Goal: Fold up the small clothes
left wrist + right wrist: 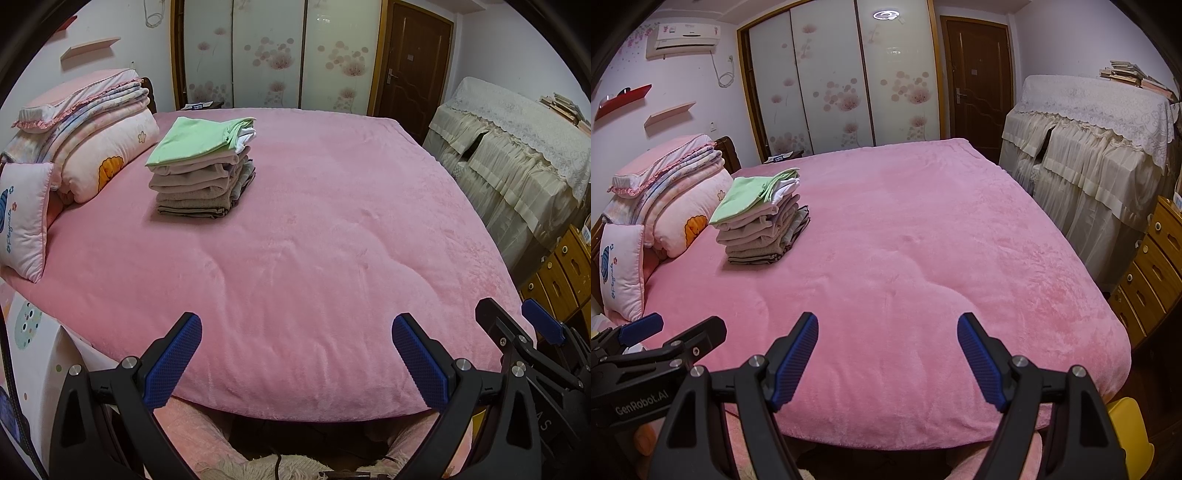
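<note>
stack of folded clothes [201,170] rests on the pink bed [314,266], beside the pillows [92,147]. garments look light, soft, limp; grip a hem edge, not a mid-fold. left gripper [295,363] and right gripper [888,362] both spread, empty, over the bed's near edge.

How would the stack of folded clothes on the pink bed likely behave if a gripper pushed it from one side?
The stack of folded clothes would probably lean or shear, since it is tall and layered. The green top piece overhangs, so it may slide off first. The soft pink blanket likely gives underneath.
</note>
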`<state>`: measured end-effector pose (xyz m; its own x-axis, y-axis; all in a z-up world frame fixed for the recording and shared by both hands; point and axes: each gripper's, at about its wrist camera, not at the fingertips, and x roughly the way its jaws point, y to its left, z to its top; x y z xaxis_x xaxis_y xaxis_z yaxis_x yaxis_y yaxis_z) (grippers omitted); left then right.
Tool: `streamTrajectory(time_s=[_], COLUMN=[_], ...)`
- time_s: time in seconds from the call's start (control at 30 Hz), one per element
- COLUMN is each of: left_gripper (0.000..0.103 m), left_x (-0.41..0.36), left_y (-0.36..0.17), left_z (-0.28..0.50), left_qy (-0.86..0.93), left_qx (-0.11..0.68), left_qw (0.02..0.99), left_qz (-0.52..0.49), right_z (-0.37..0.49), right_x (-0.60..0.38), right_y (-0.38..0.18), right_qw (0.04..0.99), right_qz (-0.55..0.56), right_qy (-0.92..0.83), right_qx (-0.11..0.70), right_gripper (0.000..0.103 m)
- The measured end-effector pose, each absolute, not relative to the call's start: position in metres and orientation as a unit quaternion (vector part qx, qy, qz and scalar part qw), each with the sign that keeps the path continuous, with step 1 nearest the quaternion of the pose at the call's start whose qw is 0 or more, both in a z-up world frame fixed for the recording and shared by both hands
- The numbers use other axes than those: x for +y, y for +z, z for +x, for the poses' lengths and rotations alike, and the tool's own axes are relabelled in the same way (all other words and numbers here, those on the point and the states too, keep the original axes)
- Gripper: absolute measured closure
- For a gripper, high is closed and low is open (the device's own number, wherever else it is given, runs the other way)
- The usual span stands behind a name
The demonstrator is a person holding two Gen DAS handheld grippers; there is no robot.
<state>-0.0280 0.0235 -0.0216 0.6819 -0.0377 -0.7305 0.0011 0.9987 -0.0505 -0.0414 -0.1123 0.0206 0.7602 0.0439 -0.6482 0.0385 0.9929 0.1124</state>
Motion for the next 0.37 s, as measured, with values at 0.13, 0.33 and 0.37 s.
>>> streamTrajectory(time_s=[0.13, 0.33, 0.37], left_gripper=[0.001, 0.001, 0.001], left_x=[0.0228, 0.0233, 0.0232], left_y=[-0.0222, -0.0225, -0.0228], left_z=[-0.0288, -0.0281, -0.0288], left_qy=[-0.011, -0.011, -0.01], left_qx=[0.4, 0.401, 0.402], left_qw=[0.916, 0.916, 0.915], left_qz=[-0.024, -0.024, -0.024], right_z=[-0.0423, -0.0417, -0.0416], right_x=[-0.1146, -0.1139, -0.1137], right_y=[0.0183, 0.0191, 0.0193], right_qw=[0.936, 0.936, 0.936], right_qz=[0.059, 0.059, 0.059], right_qy=[0.001, 0.001, 0.001], right_qx=[0.347, 0.347, 0.347], right_gripper=[0.025, 0.024, 0.024])
